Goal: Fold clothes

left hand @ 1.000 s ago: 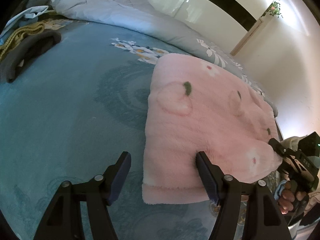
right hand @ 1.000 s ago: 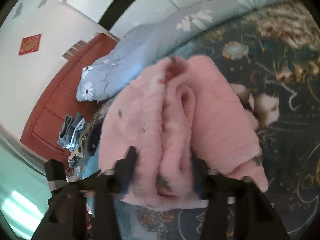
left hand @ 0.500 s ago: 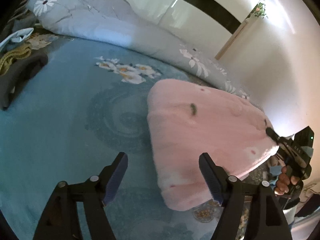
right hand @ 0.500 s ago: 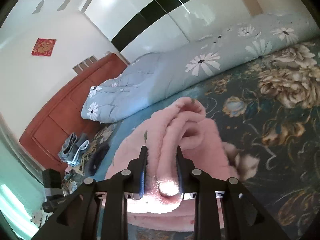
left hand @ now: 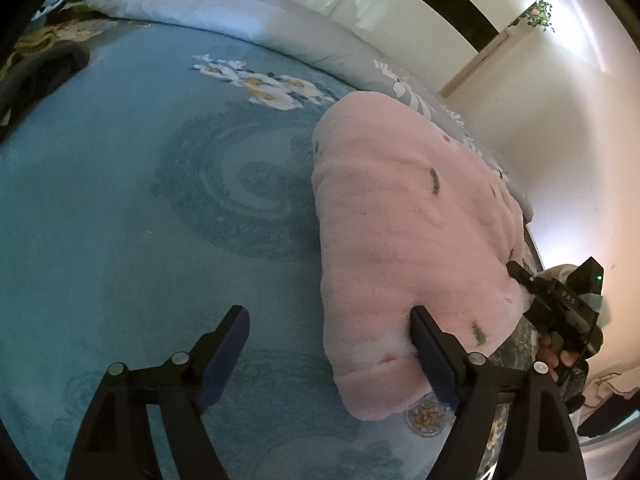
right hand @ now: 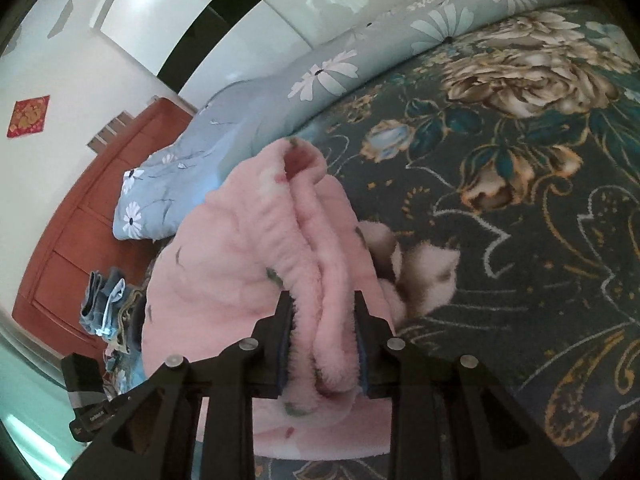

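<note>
A fluffy pink garment with small green and red marks lies folded on the blue patterned bed cover. My left gripper is open and empty over the bed, its right finger touching the garment's near left corner. The right gripper shows at the garment's far right edge. In the right wrist view my right gripper is shut on a bunched fold of the pink garment, holding that edge raised above the dark floral cover.
A rolled grey-blue duvet with white daisies lies along the far side of the bed. Dark clothes lie at the far left. A pile of folded blue garments sits by the red-brown wooden headboard. A white wall stands beyond.
The right gripper closed on the pink garment's edge and lifted it, bunching the far side. The left gripper shifted closer to the garment's near corner and stayed open.
</note>
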Motion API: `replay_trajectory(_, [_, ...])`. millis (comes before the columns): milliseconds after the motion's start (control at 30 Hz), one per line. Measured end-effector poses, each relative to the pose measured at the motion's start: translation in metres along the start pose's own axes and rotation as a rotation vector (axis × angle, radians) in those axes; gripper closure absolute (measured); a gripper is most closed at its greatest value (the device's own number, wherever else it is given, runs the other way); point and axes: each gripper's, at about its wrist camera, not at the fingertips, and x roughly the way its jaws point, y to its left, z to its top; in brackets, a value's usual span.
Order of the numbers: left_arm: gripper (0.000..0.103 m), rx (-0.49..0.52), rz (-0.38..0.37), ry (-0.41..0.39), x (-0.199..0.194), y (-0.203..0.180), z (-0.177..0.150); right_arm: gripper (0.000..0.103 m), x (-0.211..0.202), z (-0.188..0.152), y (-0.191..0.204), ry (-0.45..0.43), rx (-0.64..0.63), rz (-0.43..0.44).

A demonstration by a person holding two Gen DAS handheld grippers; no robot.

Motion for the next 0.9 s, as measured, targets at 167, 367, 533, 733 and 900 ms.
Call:
replay_trajectory(167, [0.02,0.05,0.015,-0.064,-0.02,-0.014,0.019,0.058,-0.022,0.003,0.017,-0.025,-0.058,-0.043])
replay_trajectory(367, [0.02,0.122,0.019,-0.132,-0.035,-0.037,0.042,0.048,-0.049,0.023,0.069,-0.14,-0.244,-0.072])
replay_trajectory(533, [0.02,0.219,-0.021,-0.094,-0.005,-0.072,0.048,0.047,-0.011,0.029,0.12,-0.074,-0.446,-0.077])
replay_trajectory(733, [0.02,0.248,-0.002,-0.035,0.028,-0.08,0.041,0.047,0.029,0.041,0.11,0.009,-0.445,-0.087])
replay_trajectory(900, [0.02,0.261,0.013,-0.012,0.045,-0.077,0.034,0.047,0.059,0.056,0.074,0.071,-0.297,-0.088])
